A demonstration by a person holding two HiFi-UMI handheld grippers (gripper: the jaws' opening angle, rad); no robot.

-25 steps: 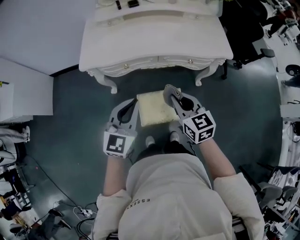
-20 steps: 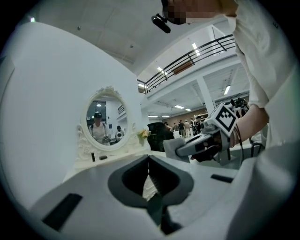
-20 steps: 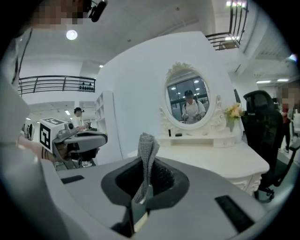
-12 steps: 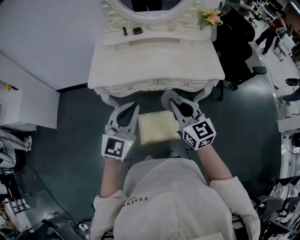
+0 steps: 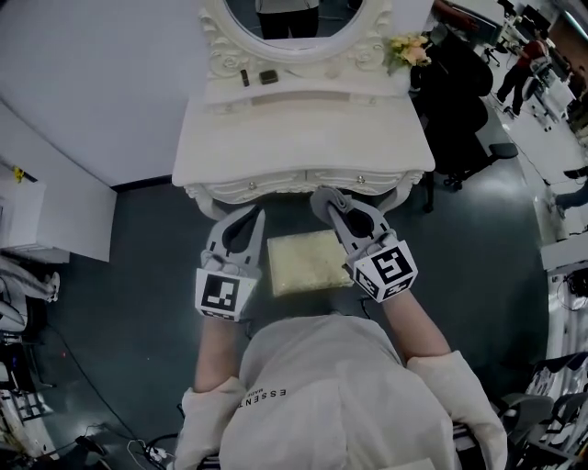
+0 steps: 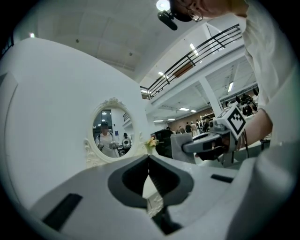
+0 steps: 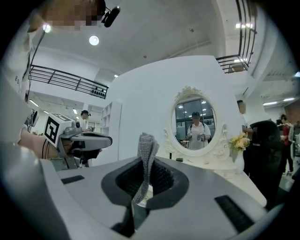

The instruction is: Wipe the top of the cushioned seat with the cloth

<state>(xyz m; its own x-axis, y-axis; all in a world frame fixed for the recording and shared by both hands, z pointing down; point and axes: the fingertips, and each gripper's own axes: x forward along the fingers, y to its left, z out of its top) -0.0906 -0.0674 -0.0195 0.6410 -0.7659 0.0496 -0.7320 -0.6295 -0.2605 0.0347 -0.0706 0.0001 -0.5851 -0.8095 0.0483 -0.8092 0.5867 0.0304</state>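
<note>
The cushioned seat (image 5: 308, 262) is a pale yellow square pad on the floor just in front of me, between my two grippers. My right gripper (image 5: 325, 196) is held level above the seat's far right corner, shut on a grey knitted cloth (image 5: 330, 193). In the right gripper view the cloth (image 7: 146, 152) stands up between the closed jaws of that gripper (image 7: 144, 165). My left gripper (image 5: 246, 215) hovers beyond the seat's left edge. Its jaws meet with nothing in them in the left gripper view (image 6: 149, 163). Both grippers point at the dressing table, well above the cushion.
A white carved dressing table (image 5: 303, 138) with an oval mirror (image 5: 292, 23) stands right beyond the seat. Yellow flowers (image 5: 410, 46) sit at its right end. A black office chair (image 5: 459, 101) is to the right, a white cabinet (image 5: 37, 220) to the left.
Both grippers have lifted and tipped up from the cushion toward the dressing table. The right one still holds the cloth. My head has lifted, bringing the mirror into view.
</note>
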